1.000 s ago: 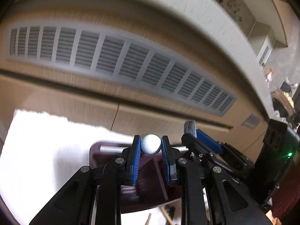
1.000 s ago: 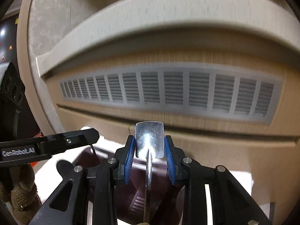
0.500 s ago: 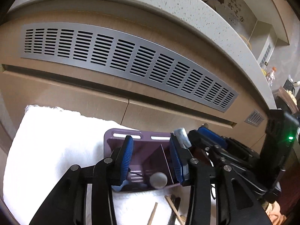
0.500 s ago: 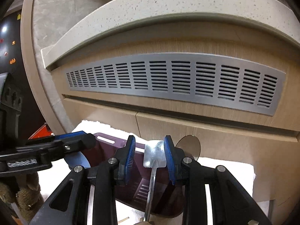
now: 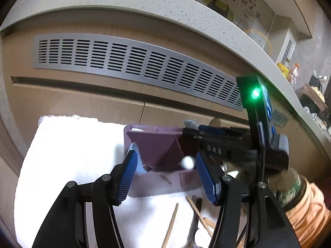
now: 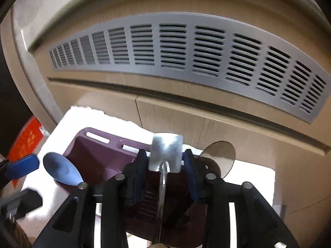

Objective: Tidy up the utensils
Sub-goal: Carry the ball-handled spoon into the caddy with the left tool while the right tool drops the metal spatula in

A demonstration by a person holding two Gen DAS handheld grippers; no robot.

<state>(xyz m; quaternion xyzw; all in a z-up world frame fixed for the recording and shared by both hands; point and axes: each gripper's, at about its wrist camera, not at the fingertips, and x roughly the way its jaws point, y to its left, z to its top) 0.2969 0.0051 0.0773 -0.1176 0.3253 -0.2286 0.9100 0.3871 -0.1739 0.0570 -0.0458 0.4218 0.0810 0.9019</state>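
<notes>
The left gripper (image 5: 165, 171) stands with its blue-padded jaws wide and still opening, nothing pressed between them. Seen through the gap, a white ball-ended utensil handle (image 5: 187, 162) stands in the purple utensil holder (image 5: 157, 184), near the divider that splits it into compartments. A pale blue spoon (image 5: 137, 157) leans at the holder's left end, just behind the left pad.

The right gripper (image 6: 165, 169) also has its jaws opening. The flat metal head of a steel utensil (image 6: 166, 153) sits between its pads, the thin handle running down into the holder (image 6: 99, 150); the blur leaves it unclear whether the pads touch the metal, though a small gap seems to show on each side. Behind the right pad a round steel disc (image 6: 222, 157) rises above the holder's rim. The blue spoon (image 6: 61, 171) shows at the holder's left end in this view too.

The holder rests on a white towel (image 5: 68, 159), toward its far edge. On the towel's near side lie wooden chopsticks (image 5: 171, 225) and other loose utensils, partly hidden. Beyond stands a wood-grain cabinet front with a long grey vent grille (image 5: 134, 68) under a speckled countertop (image 5: 144, 6). A sleeve with a fur cuff (image 5: 289, 188) appears at the right.
</notes>
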